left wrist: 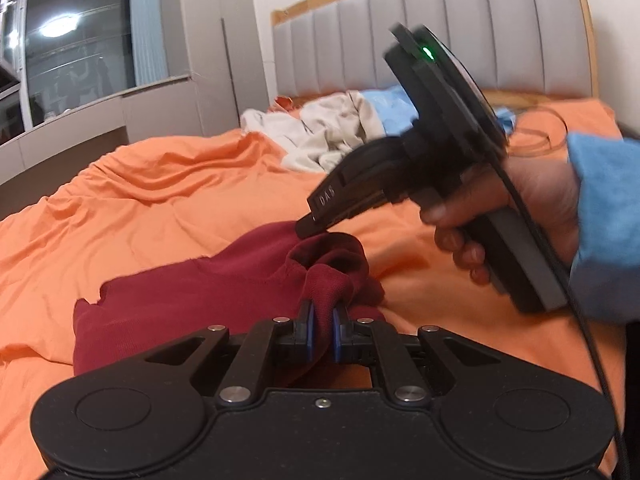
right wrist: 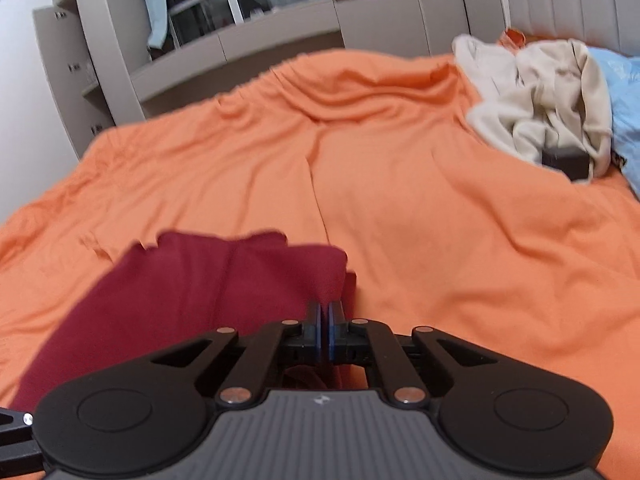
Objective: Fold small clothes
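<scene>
A dark red garment (left wrist: 192, 304) lies on the orange bedsheet (left wrist: 168, 200). My left gripper (left wrist: 323, 312) is shut on a bunched fold of it near its right edge. My right gripper shows in the left wrist view (left wrist: 310, 230), held by a hand, its tip touching the top of the same raised fold. In the right wrist view my right gripper (right wrist: 325, 312) is shut on the edge of the red garment (right wrist: 192, 300), which spreads to the left over the sheet (right wrist: 440, 220).
A pile of beige clothes (left wrist: 320, 132) (right wrist: 552, 116) and a light blue item (left wrist: 388, 104) (right wrist: 624, 120) lie near the grey padded headboard (left wrist: 440, 28). A small black object (right wrist: 566, 162) sits by the pile. Cabinets and a window (left wrist: 76, 52) stand beyond the bed.
</scene>
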Motion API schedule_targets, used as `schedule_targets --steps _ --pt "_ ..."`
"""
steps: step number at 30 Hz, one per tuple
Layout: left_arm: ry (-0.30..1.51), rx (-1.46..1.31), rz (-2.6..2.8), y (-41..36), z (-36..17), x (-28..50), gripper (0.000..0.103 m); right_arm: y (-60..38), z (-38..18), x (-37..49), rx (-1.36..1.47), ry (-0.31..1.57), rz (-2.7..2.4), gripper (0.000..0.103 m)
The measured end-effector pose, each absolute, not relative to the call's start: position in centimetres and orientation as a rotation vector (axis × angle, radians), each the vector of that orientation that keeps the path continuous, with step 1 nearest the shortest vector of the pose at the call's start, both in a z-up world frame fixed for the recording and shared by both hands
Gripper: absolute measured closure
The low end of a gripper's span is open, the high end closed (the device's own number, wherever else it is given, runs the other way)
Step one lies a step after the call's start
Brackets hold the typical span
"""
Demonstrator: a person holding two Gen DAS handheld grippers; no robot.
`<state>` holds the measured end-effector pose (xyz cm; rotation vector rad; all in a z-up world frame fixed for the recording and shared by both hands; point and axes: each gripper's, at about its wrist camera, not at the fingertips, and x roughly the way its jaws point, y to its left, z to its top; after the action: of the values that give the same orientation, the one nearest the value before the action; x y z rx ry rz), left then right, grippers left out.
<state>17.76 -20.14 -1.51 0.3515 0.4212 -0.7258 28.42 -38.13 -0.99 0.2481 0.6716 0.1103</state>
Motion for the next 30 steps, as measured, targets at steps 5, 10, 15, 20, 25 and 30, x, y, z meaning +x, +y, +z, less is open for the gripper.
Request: schedule_targets --steps 5,10,15,20,25,30 --pt "0.451 0.339 -0.740 -20.0 -1.9 18.1 0.093 -38.0 -1.3 28.4 0.243 0.686 0.108 0.099" --pt "0.480 0.301 -0.754 -19.5 -1.6 18.6 0.086 -37.8 -1.3 28.3 0.234 0.697 0.106 0.099" --pt "0.540 0.187 -0.770 -18.0 -0.4 19.3 0.061 -37.9 -1.3 28.5 0.233 0.703 0.104 0.098" --pt "0.556 0.045 -0.718 -15.4 1.6 20.0 0.029 -37.9 -1.3 28.5 0.227 0.703 0.096 0.094" --pt "0.518 -0.062 -0.562 -11.8 3.4 21.3 0.001 -37.9 -1.2 28.4 0.223 0.702 0.083 0.089" --pt "0.603 -0.128 -0.446 -7.9 3.5 24.5 0.001 -37.9 -1.1 28.4 0.230 0.694 0.073 0.055"
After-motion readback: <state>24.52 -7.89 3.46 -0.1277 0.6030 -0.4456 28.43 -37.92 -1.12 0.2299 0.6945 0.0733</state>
